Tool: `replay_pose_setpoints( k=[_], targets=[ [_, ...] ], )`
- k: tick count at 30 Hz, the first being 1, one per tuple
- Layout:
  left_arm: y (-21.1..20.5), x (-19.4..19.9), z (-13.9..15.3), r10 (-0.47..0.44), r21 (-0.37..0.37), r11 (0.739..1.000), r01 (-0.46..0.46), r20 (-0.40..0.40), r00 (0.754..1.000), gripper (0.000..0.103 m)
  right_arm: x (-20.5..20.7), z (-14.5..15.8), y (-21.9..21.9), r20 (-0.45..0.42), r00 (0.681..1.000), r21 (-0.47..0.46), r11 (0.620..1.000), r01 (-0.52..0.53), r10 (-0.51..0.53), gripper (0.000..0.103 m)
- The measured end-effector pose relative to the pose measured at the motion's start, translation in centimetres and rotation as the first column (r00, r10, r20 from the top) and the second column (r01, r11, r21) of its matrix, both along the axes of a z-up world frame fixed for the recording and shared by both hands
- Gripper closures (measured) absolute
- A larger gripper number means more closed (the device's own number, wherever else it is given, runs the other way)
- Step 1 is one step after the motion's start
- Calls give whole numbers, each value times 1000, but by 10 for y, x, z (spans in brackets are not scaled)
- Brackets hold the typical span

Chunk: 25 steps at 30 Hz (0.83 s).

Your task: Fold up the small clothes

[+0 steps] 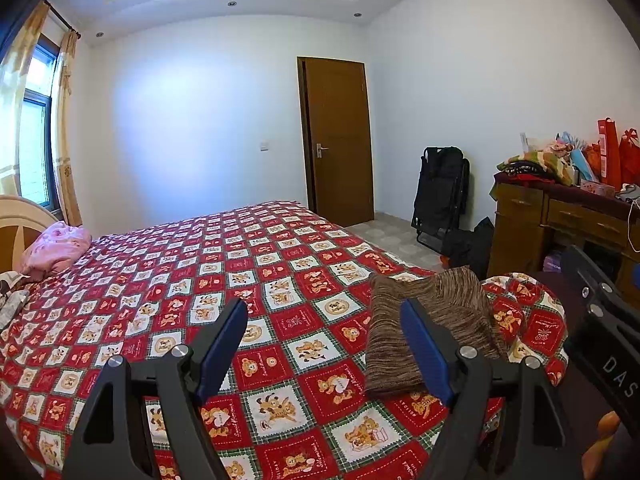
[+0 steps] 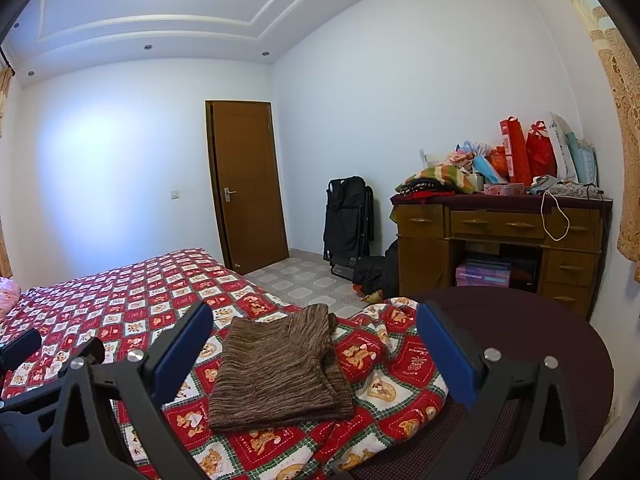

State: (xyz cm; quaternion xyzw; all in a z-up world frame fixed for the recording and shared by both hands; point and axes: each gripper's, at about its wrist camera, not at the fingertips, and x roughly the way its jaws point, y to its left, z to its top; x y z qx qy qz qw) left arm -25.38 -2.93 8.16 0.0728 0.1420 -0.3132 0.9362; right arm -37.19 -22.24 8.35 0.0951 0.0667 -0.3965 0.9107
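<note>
A folded brown striped knit garment (image 2: 276,368) lies flat on the red bear-print bedspread (image 2: 120,304) near the bed's corner. It also shows in the left wrist view (image 1: 432,320), right of centre. My right gripper (image 2: 316,336) is open and empty, raised above the garment with a finger on each side of it. My left gripper (image 1: 324,328) is open and empty above the bedspread (image 1: 224,264), its right finger over the garment's left edge. The right gripper's body shows at the right edge of the left wrist view.
A dark round table (image 2: 540,344) stands beside the bed's corner. A wooden desk (image 2: 500,232) piled with clothes and bags stands against the right wall. A black folded chair (image 2: 348,224) and a brown door (image 2: 248,184) are behind. A pink bundle (image 1: 56,248) lies near the headboard.
</note>
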Motion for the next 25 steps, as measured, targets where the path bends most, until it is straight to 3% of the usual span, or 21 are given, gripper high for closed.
replay_pose_setpoints(
  k=[9,20,25],
  targets=[
    [-2,7,-3,-3,9,1000,3,-41,999,24,0,-3,1,2,1000,-1,1000,11,-11,0],
    [-3,2,-3,27,25,999,-28,28,999,24,-2,-2,1,1,1000,-3,1000,15,-15,0],
    [-2,8,-2,14,18,1000,-13,-11,1000,24,-3,-2,3,-3,1000,1,1000,18,-18,0]
  ],
)
